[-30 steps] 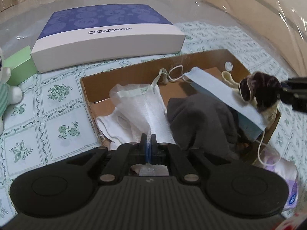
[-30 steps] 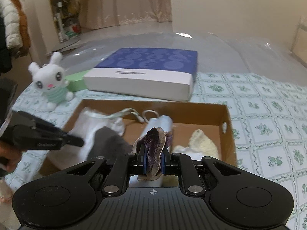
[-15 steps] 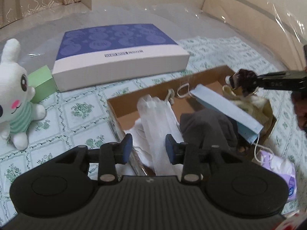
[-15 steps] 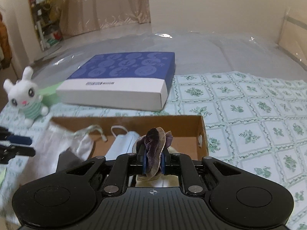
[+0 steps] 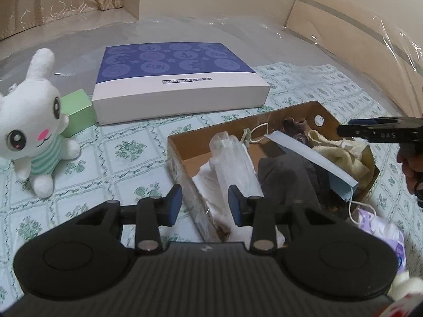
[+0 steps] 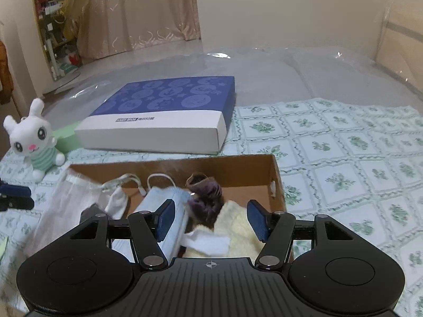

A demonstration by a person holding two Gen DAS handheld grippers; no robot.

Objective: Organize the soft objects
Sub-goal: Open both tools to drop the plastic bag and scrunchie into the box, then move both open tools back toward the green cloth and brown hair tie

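An open cardboard box (image 5: 182,149) holds a white mesh cloth (image 5: 232,166), a grey cloth (image 5: 288,179), a blue face mask (image 5: 312,158), a cream towel (image 5: 341,153) and a purple scrunchie (image 5: 294,128). My left gripper (image 5: 205,200) stands open above the box's near wall, with nothing between its fingers. My right gripper (image 6: 211,218) hovers over the cream towel (image 6: 238,227), its jaws opening. The scrunchie (image 6: 206,195) lies free beside the mask (image 6: 164,203), just past the fingertips. The right gripper's tip (image 5: 343,129) shows at the box's right side.
A flat blue and white box (image 5: 174,79) lies behind the cardboard box, with a small green box (image 5: 78,113) and a white bunny plush (image 5: 31,137) to its left. A purple tissue pack (image 5: 380,227) sits by the box's near right corner. A person's hand (image 5: 412,163) is at the right edge.
The left gripper let go of the white mesh cloth and drew back and up. The right gripper opened and the scrunchie dropped into the box's far corner.
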